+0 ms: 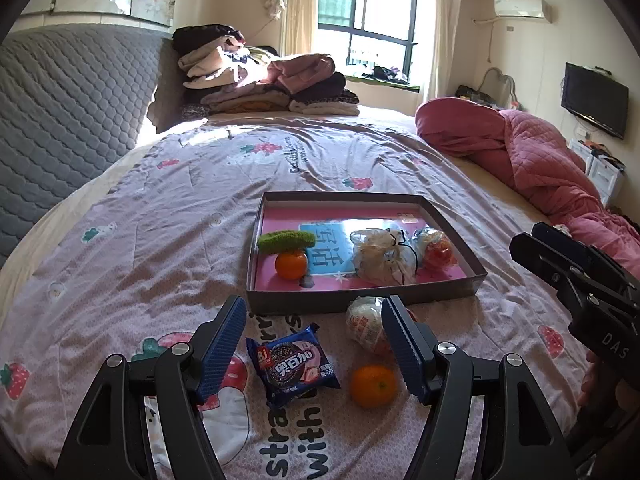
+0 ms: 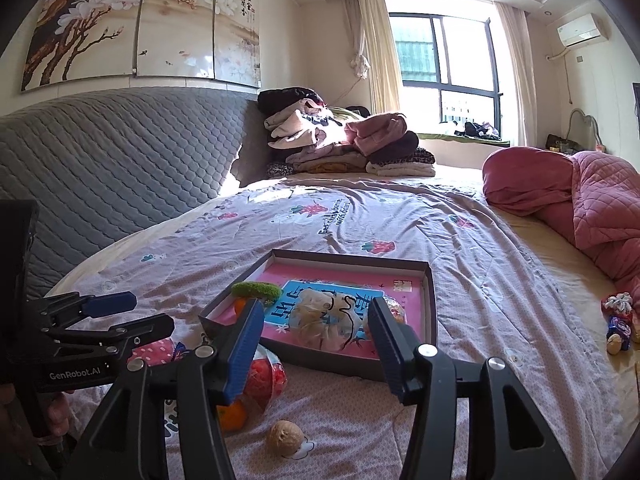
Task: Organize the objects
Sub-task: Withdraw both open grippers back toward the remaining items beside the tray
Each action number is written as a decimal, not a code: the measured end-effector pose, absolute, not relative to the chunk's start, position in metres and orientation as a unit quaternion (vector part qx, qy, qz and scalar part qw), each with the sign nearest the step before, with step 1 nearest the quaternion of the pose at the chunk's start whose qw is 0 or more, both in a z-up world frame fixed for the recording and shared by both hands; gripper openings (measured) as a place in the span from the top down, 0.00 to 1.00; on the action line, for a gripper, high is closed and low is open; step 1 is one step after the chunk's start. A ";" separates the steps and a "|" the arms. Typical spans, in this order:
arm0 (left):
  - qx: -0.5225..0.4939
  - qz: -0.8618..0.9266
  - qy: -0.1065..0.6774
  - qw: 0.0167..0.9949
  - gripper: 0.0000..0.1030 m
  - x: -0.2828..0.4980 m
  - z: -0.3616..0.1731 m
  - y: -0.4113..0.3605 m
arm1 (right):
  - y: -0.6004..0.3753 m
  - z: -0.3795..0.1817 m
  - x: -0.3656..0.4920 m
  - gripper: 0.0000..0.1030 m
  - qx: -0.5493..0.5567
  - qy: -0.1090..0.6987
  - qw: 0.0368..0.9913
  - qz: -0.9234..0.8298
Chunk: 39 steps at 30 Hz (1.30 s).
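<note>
Bedroom, bed [image 1: 168, 216] under a strawberry-print quilt. Shallow tray [image 1: 360, 298] at centre holds one orange [image 1: 291, 265] beneath a green fuzzy piece [image 1: 286, 240], a tied plastic bag [image 1: 382, 258] and a wrapped red item [image 1: 436, 252]. Before the tray, on the quilt: cookie packet [image 1: 292, 364], second orange [image 1: 373, 386], wrapped snack [image 1: 366, 322], walnut [image 2: 283, 436]. Left gripper [image 1: 314, 348]: jaws wide apart, empty, above the packet. Right gripper [image 2: 316, 344]: jaws apart, empty, near the tray's front edge.
</note>
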<state>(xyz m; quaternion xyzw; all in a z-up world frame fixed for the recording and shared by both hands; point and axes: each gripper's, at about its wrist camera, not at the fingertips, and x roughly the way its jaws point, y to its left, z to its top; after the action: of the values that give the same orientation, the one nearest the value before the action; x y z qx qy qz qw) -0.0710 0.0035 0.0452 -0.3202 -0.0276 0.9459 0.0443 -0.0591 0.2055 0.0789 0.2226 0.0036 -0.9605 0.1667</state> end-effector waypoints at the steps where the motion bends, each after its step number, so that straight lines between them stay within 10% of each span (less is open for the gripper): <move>1: -0.320 0.946 -0.027 0.044 0.30 -0.070 0.045 0.004 | 0.206 0.079 -0.058 0.48 0.222 0.003 0.167 -0.961; 39: -0.369 0.927 0.002 0.070 0.30 -0.057 0.016 0.025 | 0.209 0.062 -0.042 0.48 0.252 0.009 0.168 -0.953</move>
<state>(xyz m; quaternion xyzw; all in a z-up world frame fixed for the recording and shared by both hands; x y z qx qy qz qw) -0.0574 0.0251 0.0156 -0.3689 0.0019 0.9268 0.0701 -0.0421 0.2090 0.0615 0.2517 0.0091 -0.9531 0.1679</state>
